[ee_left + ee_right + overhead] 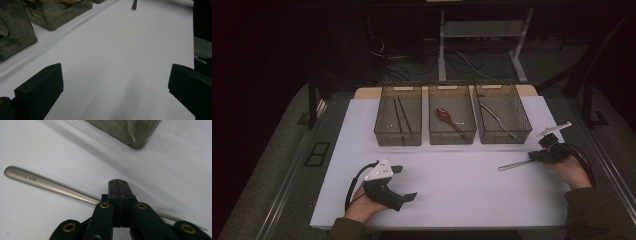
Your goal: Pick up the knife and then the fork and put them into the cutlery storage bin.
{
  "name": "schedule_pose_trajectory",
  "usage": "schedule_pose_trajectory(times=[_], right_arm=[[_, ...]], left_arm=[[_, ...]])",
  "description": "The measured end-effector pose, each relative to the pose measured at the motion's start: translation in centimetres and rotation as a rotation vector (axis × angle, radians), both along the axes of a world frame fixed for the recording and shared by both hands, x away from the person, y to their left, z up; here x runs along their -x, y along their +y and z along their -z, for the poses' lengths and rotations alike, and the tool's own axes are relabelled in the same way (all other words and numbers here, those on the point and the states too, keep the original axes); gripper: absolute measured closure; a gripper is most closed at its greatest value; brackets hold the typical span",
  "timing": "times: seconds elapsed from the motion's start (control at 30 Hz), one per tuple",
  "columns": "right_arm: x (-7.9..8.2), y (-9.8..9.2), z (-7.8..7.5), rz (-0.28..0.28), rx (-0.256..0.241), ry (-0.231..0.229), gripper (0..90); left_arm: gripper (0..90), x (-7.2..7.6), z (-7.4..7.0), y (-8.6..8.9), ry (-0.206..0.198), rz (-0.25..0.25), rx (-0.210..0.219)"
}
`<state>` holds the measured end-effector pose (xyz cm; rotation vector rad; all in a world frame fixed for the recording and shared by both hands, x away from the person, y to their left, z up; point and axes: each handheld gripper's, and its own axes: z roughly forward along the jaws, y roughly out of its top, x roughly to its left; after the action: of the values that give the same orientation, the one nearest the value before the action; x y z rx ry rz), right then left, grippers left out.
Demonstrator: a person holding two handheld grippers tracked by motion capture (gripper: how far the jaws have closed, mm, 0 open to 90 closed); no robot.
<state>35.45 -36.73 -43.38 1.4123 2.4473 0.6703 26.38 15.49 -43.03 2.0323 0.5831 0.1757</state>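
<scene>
**Right tool clamped on a metal utensil at the table's right side**

The right tool [546,153] sat at the right edge of the white table [462,185], its jaws pressed together around a long metal utensil [513,165]. In the right gripper view the jaws met with no gap, and the utensil [50,185] passed crosswise under their tips, its rounded handle end pointing away to the left, with small stamped lettering on it. Whether the utensil lay on the table or was lifted slightly off it could not be told. In the high view the handle reached leftward from the tool toward the middle of the table.

The left tool [404,182] rested near the front edge on the left, held in the person's left hand [362,207]. Its jaws stood wide apart with nothing between them; the left gripper view showed bare table between the two black pads [40,92].

Three clear bins stood in a row at the far side: the left bin [398,116] held dark chopsticks [402,114], the middle bin [452,115] a brown spoon [447,117], and the right bin [503,114] a pale metal piece [492,113]. The gripped utensil lay in front of the right bin, apart from it.
</scene>
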Motion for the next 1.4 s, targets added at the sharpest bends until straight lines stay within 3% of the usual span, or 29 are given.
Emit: schedule_pose_trajectory(times=[0.73,0.9,1.07,1.2,1.4], right_arm=[[4.9,0.4,-0.4,-0.096,0.016,0.043,90.0],[4.9,0.1,-0.9,-0.108,-0.021,0.027,90.0],[4.9,0.1,-2.4,-0.162,-0.054,0.002,77.5],[4.8,0.6,-2.9,-0.222,-0.04,0.014,70.4],[4.3,1.6,-2.7,-0.318,0.042,0.052,67.3]], left_arm=[[0.0,0.1,-0.1,-0.1,-0.002,0.009,0.004],[0.0,0.1,-0.1,-0.1,-0.006,0.015,-0.001],[0.0,0.0,-0.1,-0.1,-0.003,0.011,0.005],[0.0,0.0,0.0,-0.1,0.001,0.008,0.0],[0.0,0.0,0.0,-0.1,0.001,0.003,0.005]])
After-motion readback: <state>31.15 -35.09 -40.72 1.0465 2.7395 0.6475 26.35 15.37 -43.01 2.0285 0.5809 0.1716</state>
